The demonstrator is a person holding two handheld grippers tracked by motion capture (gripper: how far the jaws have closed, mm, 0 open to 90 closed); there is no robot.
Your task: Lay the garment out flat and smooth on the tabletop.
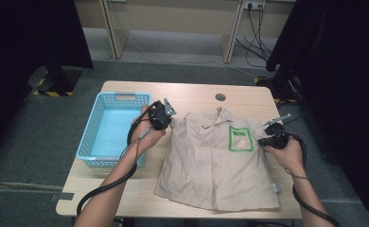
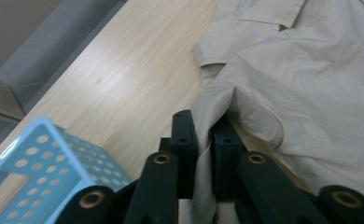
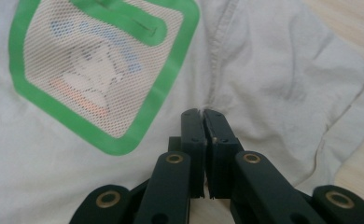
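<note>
Your left gripper [image 2: 203, 135] pinches a fold of the beige shirt [image 1: 215, 158] at its sleeve; the cloth runs between the two jaws. Your right gripper [image 3: 203, 114] has its jaws pressed together on the shirt fabric at the opposite shoulder seam, just beside the green-bordered chest patch [image 3: 101, 65]. The shirt lies spread, front up, on the wooden table [image 1: 126, 189]. Farther left on the table stands the blue perforated basket [image 1: 90, 137]; its interior holds nothing.
</note>
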